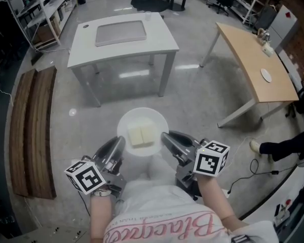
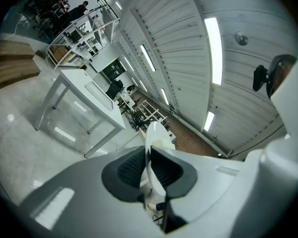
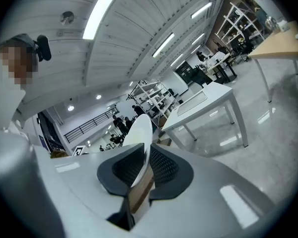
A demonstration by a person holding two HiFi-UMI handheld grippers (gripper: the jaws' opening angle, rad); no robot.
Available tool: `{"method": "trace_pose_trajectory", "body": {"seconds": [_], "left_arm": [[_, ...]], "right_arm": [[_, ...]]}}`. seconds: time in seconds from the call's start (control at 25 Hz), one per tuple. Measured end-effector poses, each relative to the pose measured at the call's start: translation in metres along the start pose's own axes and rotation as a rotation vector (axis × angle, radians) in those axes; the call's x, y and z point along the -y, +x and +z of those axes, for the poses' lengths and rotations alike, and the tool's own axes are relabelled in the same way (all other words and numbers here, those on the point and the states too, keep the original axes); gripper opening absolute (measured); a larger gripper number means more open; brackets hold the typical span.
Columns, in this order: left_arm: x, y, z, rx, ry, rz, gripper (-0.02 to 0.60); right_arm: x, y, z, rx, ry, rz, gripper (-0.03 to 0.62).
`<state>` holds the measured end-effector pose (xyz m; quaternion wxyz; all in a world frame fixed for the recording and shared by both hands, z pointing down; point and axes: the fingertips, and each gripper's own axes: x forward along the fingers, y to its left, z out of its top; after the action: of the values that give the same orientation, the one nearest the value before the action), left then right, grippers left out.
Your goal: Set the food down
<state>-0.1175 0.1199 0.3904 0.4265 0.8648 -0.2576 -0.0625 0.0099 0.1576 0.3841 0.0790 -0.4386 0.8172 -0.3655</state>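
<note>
Carrying the plate [image 1: 142, 114] of food [image 1: 142, 134], well short of the white table [image 1: 122, 44], with left gripper [image 1: 120, 142] and right gripper [image 1: 165, 136] clamped on opposite rims. Next, likely: advance to the table, lower level, release.

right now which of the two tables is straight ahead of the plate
The white table, the one with a flat grey tray on top, lies straight beyond the plate. The wood-topped table stands off to the right.
</note>
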Motion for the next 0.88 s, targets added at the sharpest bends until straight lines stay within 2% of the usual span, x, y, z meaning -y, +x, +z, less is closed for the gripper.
{"method": "trace_pose_trajectory", "body": {"seconds": [0.16,0.32,0.48,0.88], "left_arm": [[-0.006,0.01,-0.002,-0.015,-0.007,-0.011,0.034],[-0.011,0.016,0.003,-0.023,-0.007,0.012,0.034],[-0.02,0.021,0.012,-0.021,0.003,0.034,0.034],[-0.046,0.052,0.051,-0.006,0.045,0.097,0.035]], "right_arm": [[0.009,0.0,0.001,0.022,0.042,0.016,0.031],[0.018,0.011,0.005,-0.015,-0.001,-0.03,0.043],[0.026,0.027,0.013,-0.037,-0.048,-0.038,0.049],[0.053,0.074,0.044,-0.086,-0.049,-0.037,0.054]]}}
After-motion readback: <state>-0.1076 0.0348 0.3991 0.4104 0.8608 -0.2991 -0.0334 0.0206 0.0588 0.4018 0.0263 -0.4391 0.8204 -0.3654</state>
